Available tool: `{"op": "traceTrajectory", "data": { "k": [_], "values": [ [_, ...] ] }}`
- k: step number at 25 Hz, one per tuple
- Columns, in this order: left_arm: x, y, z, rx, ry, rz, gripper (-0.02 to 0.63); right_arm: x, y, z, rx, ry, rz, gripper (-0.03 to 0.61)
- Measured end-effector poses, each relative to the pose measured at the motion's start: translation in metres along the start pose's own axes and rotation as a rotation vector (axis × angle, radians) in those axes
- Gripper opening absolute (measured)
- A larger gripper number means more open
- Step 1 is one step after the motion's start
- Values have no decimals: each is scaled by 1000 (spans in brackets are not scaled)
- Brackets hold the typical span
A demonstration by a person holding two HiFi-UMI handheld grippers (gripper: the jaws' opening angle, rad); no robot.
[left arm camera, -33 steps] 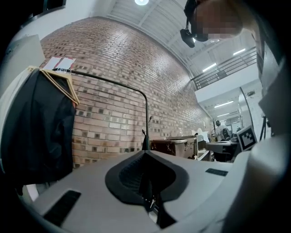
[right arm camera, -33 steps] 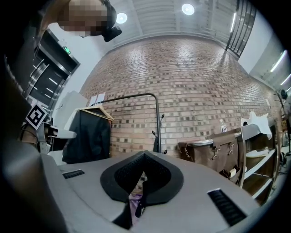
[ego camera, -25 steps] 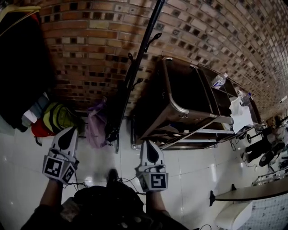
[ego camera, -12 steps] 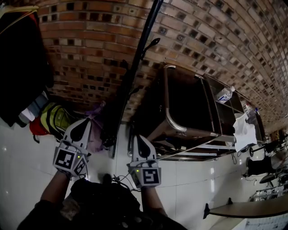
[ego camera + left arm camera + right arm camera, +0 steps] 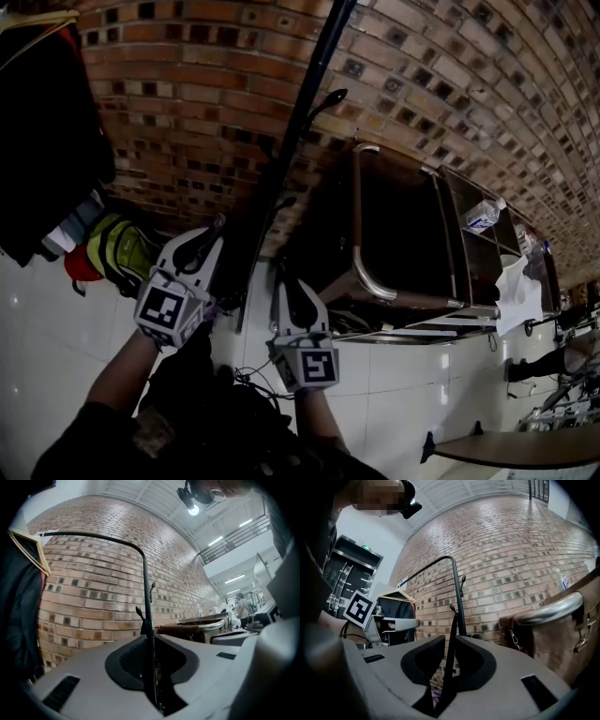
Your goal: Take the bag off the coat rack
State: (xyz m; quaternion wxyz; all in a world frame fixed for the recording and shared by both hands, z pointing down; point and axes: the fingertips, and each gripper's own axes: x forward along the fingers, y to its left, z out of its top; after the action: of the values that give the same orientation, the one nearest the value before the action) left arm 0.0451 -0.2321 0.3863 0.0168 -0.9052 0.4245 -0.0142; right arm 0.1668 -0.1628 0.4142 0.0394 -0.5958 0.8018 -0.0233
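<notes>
You are pinching the bag's thin dark strap point(image 5: 449, 653) in both claws. The right claw point(image 5: 284, 286) has its jaws pressed together on it. The left claw point(image 5: 208, 239) is reading the same way in its own view, jaws shut with a thin dark line running straight up between them.

The bag point(image 5: 434, 702) is hanging below your claws. Only a scrap of purple is showing under the right jaws, and from the head view the body is sitting hidden behind the left claw.

What matters now is the way the strap is lying. It is running upward and away from your right claw, leaning slightly toward the coat rack point(image 5: 298, 117), and ending at a small hook point(image 5: 451, 606) just beside the pole point(image 5: 459, 606). Its long axis is following the pole closely.

You are standing with one claw on each side of the pole. The left claw is reaching higher and farther forward, so it looks nearer the hook, though I cannot tell which hook it is lining up with.

By my judgement, you are needing a lift along the strap first, then a pull back toward yourself, so the loop clears the hook tip.
</notes>
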Motion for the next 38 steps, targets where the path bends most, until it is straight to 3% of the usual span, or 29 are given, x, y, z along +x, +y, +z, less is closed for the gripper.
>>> {"op": "traceTrajectory", "data": {
  "k": [4,12,18,24,26,34,38],
  "values": [
    [55,7,-16,37,13,-57,166,13,-14,-3,-3,-1,-47,61],
    [150,23,-38,3,70,-119,209,44,-50,-13,24,24,-137,61],
    [184,20,-41,14,75,-206,202,66,-76,-19,34,32,-189,61],
    [184,16,-43,46,102,-258,89,79,-86,-25,48,38,-188,60],
    [184,13,-42,-12,117,-294,49,80,-85,-27,58,39,-184,60],
    [171,4,-21,-278,81,-460,38,83,-83,-31,69,48,-173,60],
    [163,2,3,-313,45,-528,38,85,-83,-32,72,49,-174,60]
  ]
}}
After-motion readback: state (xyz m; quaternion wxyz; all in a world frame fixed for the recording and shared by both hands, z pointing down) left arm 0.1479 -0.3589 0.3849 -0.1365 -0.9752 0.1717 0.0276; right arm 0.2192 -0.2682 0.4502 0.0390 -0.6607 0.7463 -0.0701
